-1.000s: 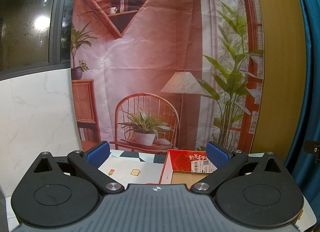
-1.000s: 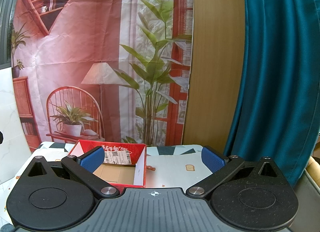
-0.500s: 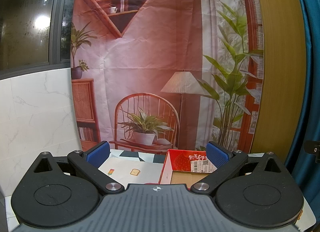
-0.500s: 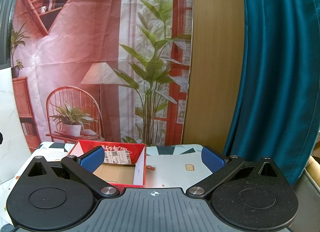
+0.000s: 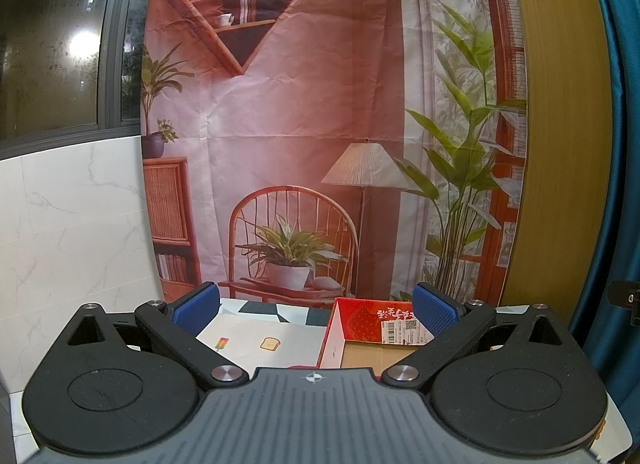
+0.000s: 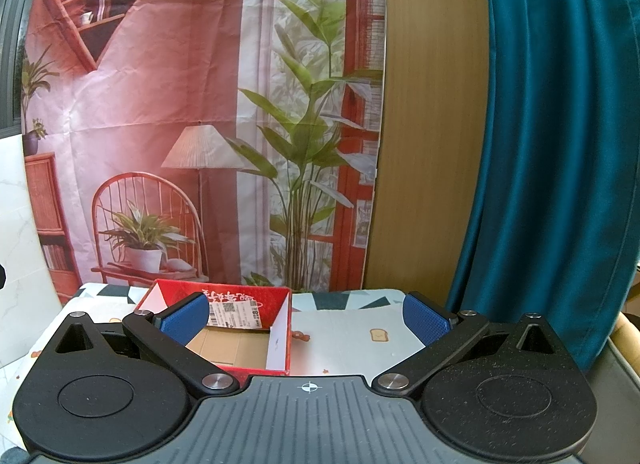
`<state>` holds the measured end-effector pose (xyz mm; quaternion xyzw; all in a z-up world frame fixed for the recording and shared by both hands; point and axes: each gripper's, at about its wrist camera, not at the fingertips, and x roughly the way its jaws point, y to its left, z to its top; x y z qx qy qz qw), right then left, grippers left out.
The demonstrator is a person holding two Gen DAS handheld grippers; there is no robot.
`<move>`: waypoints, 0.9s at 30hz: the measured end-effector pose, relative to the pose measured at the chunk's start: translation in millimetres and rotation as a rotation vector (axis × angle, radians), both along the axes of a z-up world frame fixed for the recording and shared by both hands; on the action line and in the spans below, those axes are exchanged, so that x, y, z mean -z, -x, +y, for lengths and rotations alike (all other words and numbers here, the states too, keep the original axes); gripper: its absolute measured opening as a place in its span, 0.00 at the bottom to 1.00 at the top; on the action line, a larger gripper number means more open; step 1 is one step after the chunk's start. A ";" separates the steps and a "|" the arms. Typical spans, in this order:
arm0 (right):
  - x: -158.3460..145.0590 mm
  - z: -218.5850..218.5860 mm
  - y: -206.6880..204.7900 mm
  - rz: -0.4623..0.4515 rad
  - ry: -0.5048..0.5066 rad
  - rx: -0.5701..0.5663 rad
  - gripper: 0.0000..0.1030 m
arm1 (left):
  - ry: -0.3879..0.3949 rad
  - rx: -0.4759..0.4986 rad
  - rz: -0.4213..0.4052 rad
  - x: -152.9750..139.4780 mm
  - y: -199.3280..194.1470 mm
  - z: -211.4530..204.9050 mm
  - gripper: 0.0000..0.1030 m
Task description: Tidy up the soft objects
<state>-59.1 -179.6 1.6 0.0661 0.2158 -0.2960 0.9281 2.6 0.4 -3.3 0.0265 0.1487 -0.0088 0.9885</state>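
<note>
we hold the left gripper point(image 5: 316, 306) and right gripper point(image 6: 306, 314) wide open, both empty, above the red cardboard box point(image 6: 276, 300) — no soft objects visible yet — we should tilt down first.

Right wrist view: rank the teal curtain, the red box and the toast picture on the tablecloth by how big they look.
1. Curtain, by far the largest, filling the right side.
2. Box, partly hidden behind the right gripper; its open fingers hold nothing.
3. Toast picture, tiny.
The curtain hangs farther back, so its true size is larger still.

Red box point(image 6: 224, 328) between spread fingers point(image 6: 424, 320)
</note>
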 end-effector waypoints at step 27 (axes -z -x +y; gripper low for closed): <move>10.5 -6.0 -0.2 0.003 -0.004 -0.007 1.00 | 0.019 -0.012 0.017 7.5 -4.3 2.6 1.00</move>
